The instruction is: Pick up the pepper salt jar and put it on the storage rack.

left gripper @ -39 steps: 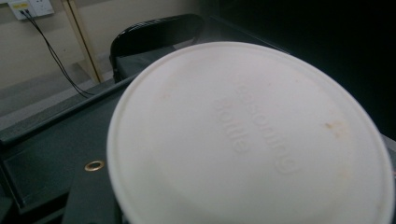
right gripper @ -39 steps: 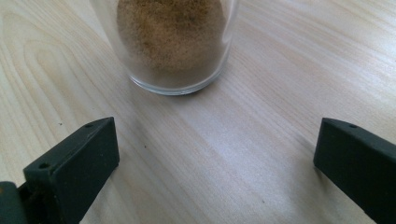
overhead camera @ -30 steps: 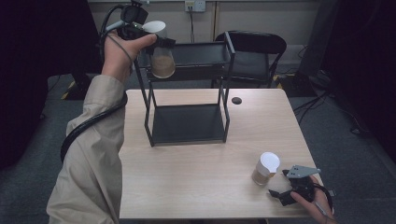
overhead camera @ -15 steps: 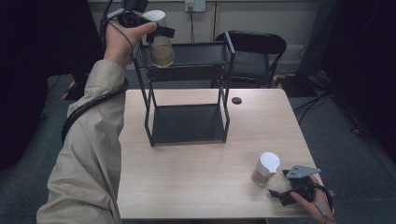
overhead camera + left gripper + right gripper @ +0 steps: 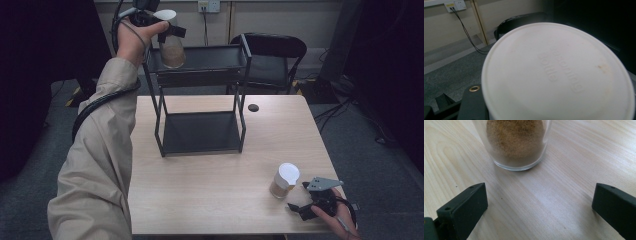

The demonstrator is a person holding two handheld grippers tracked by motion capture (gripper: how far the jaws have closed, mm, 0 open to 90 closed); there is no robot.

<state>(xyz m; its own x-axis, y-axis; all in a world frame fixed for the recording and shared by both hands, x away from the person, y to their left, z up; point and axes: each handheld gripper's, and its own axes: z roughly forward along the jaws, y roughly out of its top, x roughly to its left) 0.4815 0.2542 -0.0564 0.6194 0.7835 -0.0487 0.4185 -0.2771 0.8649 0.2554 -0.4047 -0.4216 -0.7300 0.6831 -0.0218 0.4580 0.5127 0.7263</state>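
A clear glass jar of brown powder with a white lid [image 5: 172, 44] is held upright, clenched in the left tongs [image 5: 167, 31], above the top shelf of the black metal rack [image 5: 210, 59]. The shelf lies directly beneath it. The right tongs [image 5: 306, 200] are spread, empty, by a second white-lidded glass jar [image 5: 285, 181] on the desk [image 5: 210, 195].

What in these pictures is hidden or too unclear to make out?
- Left gripper view: the white lid covers the jar body and the rack; its raised lettering is blurred.
- Right gripper view: the top edge cuts off the second jar.
- High view: the small dark thing on the table is too small to identify.

White-lidded glass jar [image 5: 171, 42] of brown powder — held aloft, seemingly tilted — at the rack's [image 5: 200, 57] top shelf.
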